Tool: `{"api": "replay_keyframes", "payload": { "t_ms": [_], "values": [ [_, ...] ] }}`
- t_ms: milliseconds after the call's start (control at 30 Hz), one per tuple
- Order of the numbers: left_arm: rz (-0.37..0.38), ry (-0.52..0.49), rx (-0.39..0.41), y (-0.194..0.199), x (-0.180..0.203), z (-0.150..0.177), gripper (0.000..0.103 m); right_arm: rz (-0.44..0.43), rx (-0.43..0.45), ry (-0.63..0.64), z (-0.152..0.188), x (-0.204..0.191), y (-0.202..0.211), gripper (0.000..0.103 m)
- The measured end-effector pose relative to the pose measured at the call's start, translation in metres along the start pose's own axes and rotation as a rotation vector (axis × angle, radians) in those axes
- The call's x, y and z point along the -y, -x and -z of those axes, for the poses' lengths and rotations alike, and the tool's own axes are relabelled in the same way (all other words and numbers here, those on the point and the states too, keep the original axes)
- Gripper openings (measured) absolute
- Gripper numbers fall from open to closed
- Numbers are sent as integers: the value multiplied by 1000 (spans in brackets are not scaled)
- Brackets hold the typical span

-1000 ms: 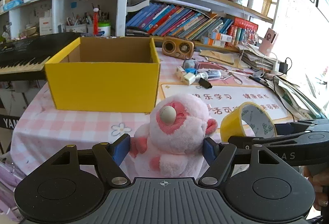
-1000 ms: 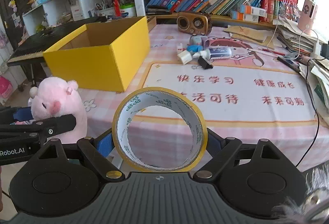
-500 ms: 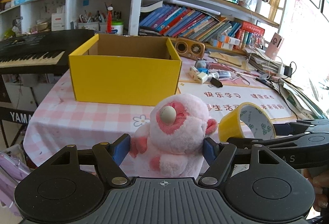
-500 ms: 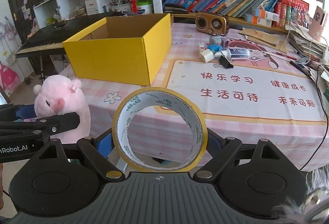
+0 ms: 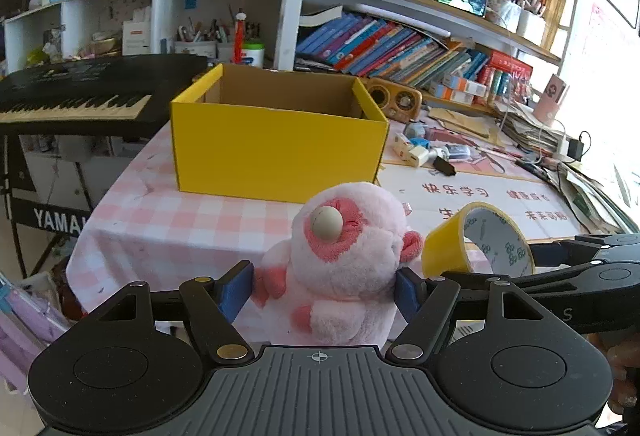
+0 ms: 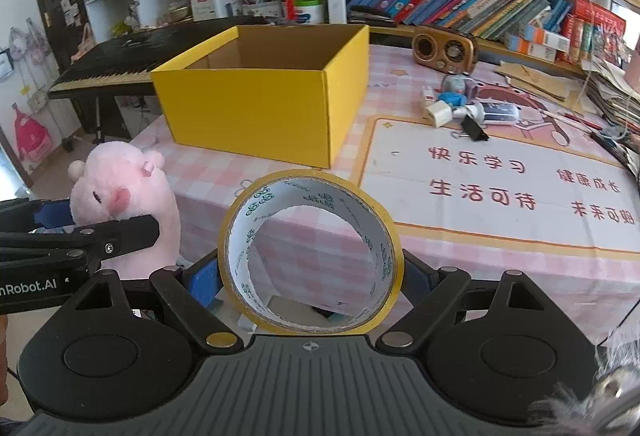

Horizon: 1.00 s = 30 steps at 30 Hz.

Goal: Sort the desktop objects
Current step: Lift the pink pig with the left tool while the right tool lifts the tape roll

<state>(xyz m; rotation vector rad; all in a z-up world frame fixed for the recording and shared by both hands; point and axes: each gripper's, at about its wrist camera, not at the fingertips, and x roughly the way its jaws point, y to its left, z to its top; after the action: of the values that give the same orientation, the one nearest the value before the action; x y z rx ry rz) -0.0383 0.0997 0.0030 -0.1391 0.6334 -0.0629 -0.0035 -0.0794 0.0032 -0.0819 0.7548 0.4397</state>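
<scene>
Pink plush toy (image 5: 340, 260): clamped upright between the blue pads of the left hand-held gripper (image 5: 324, 292), held in the air short of the near edge of the counter (image 5: 168, 220).
Yellow tape roll (image 6: 310, 252): gripped at its outer rim by the right hand-held gripper (image 6: 310, 280), open core facing the camera, also short of the counter's near edge, just right of the plush toy.
Yellow cardboard box (image 5: 276, 140): open-topped, standing on the pink checked cloth at the counter's left part, straight ahead of both held items; nothing lies between them and it. What its floor holds cannot be told.
Printed mat (image 6: 500, 188): right of the box, bearing red characters.
Small clutter at the mat's far edge: white charger plug (image 6: 438, 114), black binder clip (image 6: 472, 130), tube (image 6: 496, 112).
Brown radio-shaped speaker (image 6: 444, 48): behind the clutter.
Black keyboard instrument (image 5: 76, 96): left of the counter.
Bookshelves (image 5: 400, 48): along the back wall.
</scene>
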Motion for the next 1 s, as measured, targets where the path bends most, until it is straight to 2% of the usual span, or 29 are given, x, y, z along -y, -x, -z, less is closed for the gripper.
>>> {"api": "replay_keyframes", "payload": {
  "t_ms": [1000],
  "values": [
    [-15,26,3,4,-15,1,73,-27,-20,29,-3,-16,-10,87]
  ]
}}
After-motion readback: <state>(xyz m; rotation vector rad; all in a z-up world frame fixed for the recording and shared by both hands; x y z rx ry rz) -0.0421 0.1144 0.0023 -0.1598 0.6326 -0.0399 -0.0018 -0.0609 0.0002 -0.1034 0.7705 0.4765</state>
